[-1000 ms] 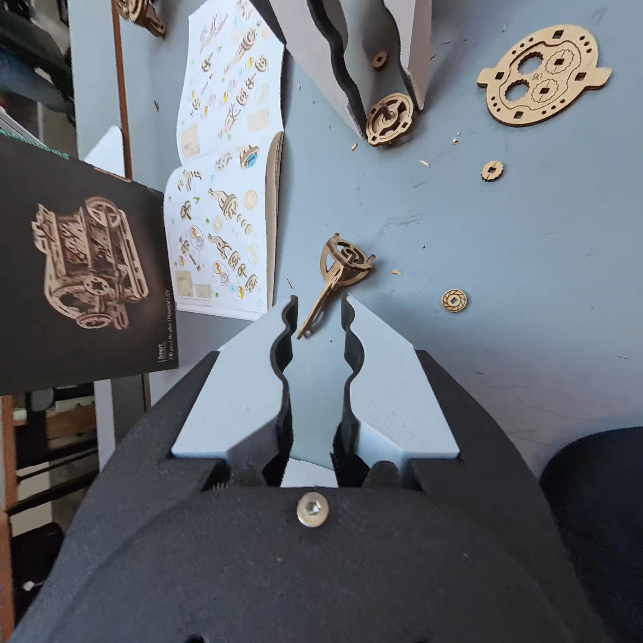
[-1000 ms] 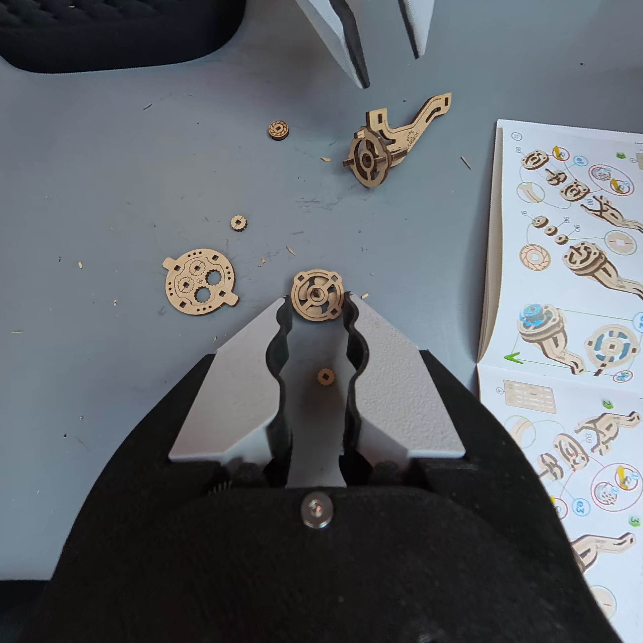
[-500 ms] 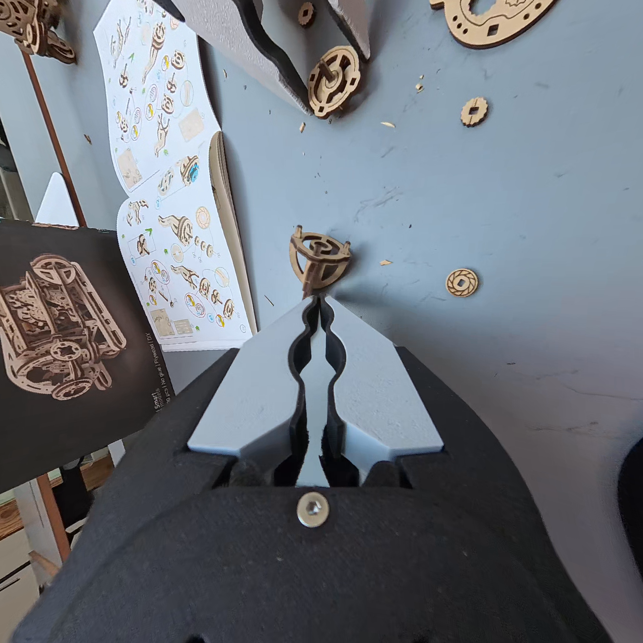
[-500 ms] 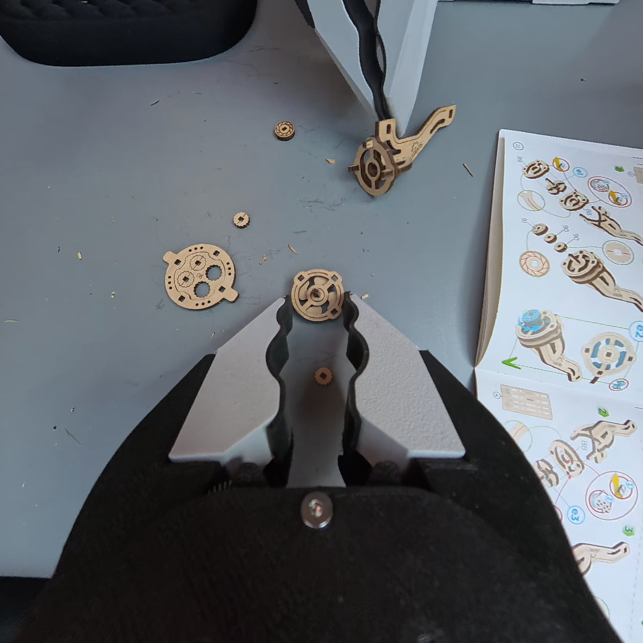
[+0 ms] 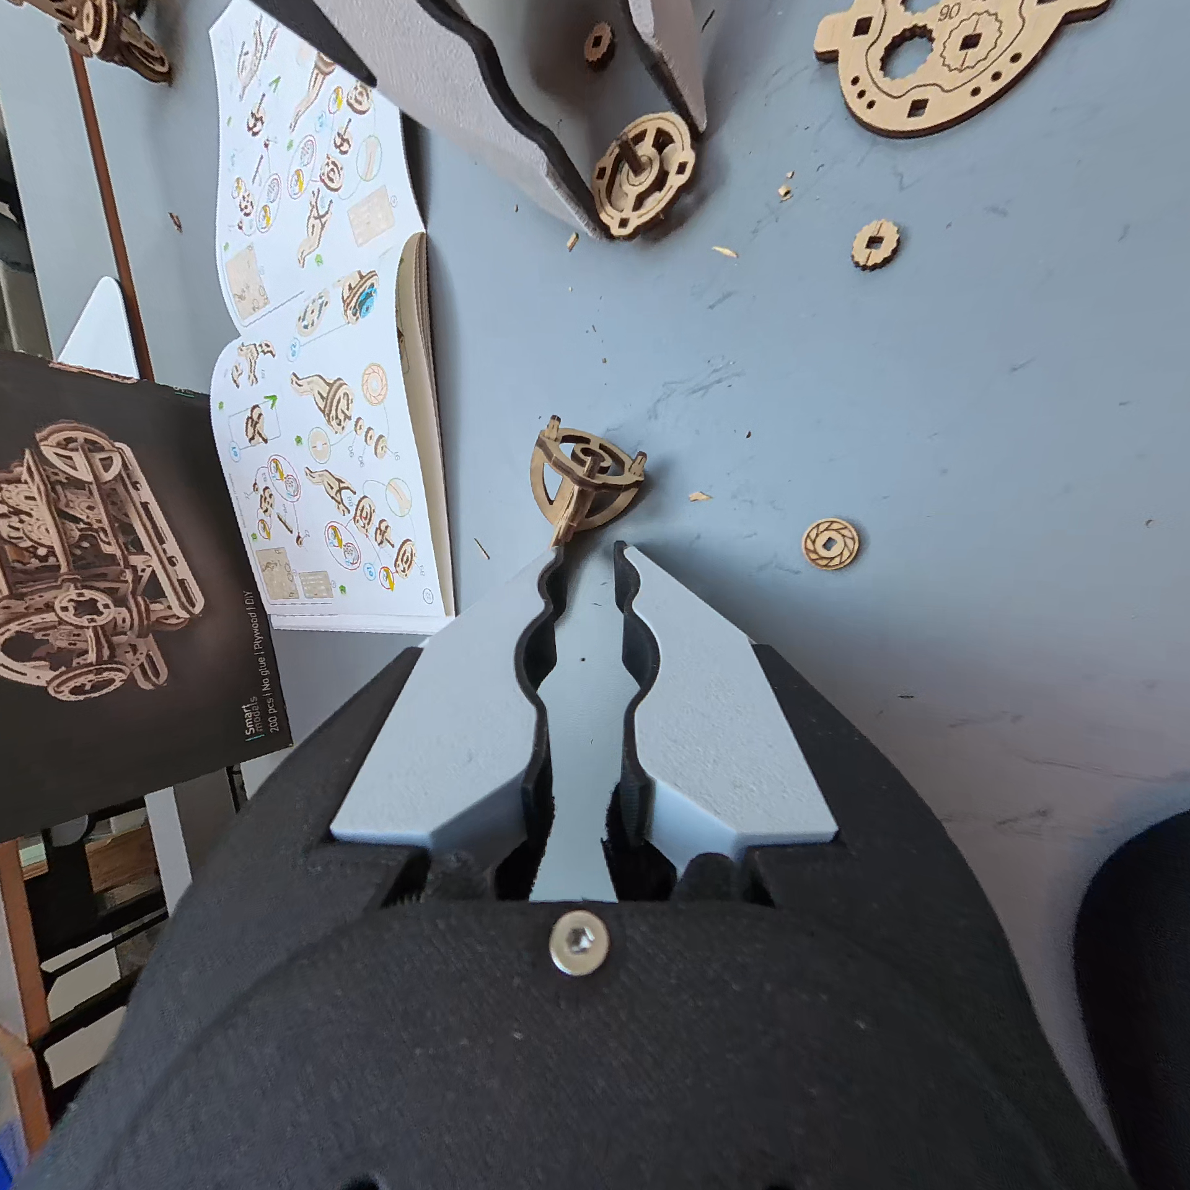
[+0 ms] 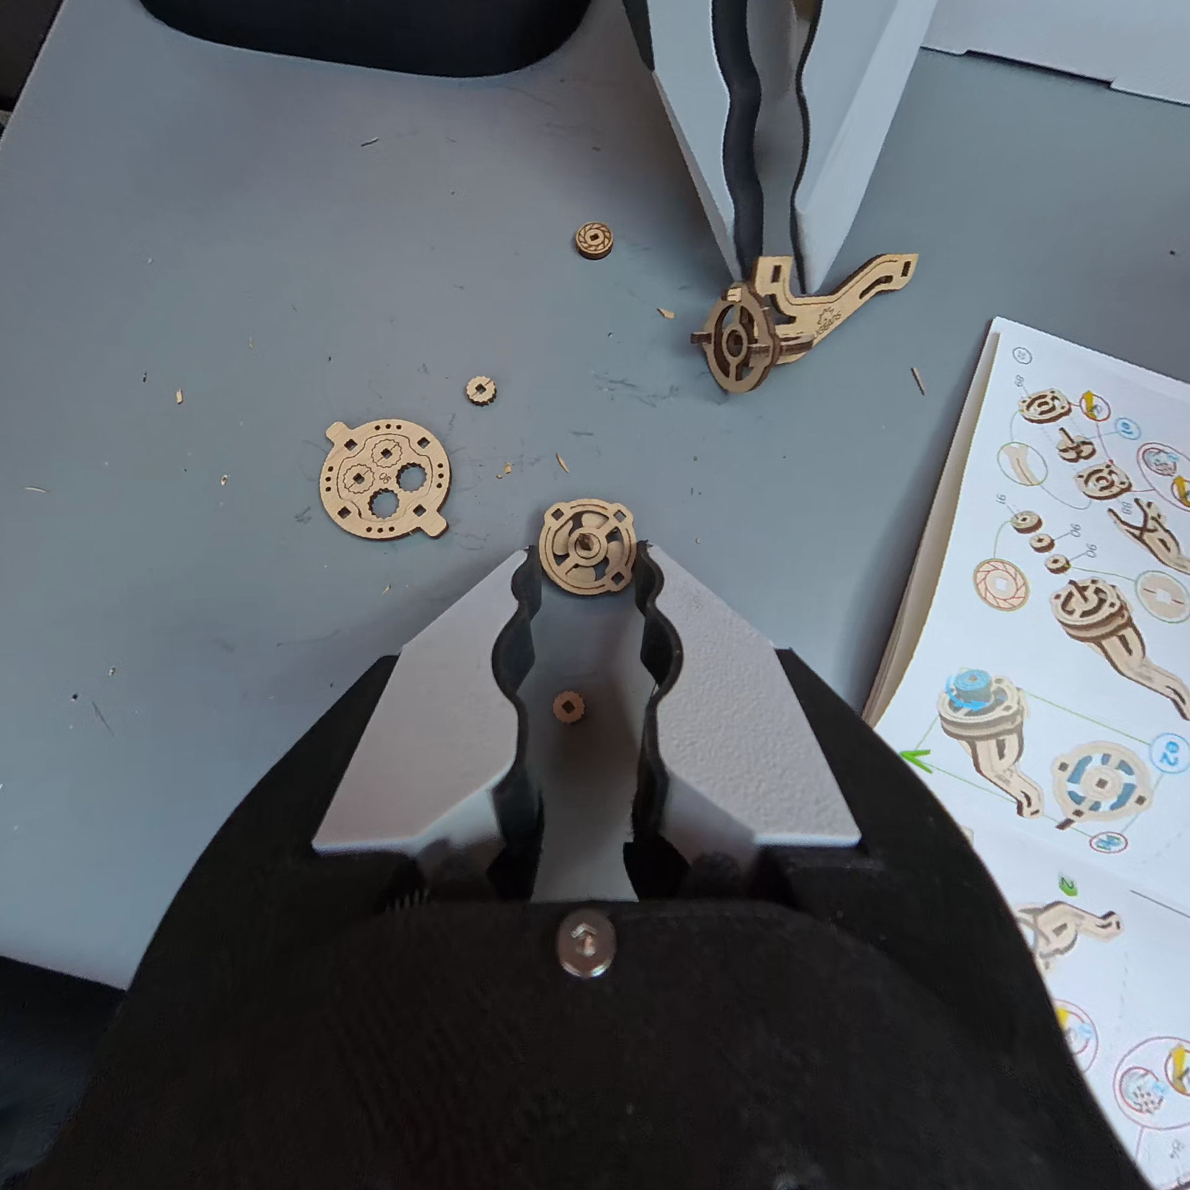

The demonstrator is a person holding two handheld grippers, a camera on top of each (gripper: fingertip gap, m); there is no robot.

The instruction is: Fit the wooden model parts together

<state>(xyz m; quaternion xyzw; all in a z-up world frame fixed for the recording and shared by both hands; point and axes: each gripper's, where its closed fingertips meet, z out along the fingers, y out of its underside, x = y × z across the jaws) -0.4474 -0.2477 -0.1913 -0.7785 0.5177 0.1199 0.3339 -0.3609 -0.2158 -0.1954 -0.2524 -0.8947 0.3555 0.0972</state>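
Well, your right gripper (image 6: 586, 555) pinches the round hub disc (image 6: 587, 547) by its rim at centre frame; your left gripper (image 5: 587, 547) stands slightly parted, gripping nothing, with the lever assembly (image 5: 583, 480) on the table just beyond its tips. These are probably light, stiff, brittle laser-cut plywood, so hold rims and the lever's flat shank, never thin spokes. The instruction booklet (image 5: 322, 386), black box (image 5: 116, 579) at left and perforated plate (image 5: 934, 58) at upper right carry print or engraving

Hobby workbench, grey tabletop (image 6: 193, 257), open instruction booklet (image 5: 322, 335), laser-cut wooden parts (image 6: 385, 478)
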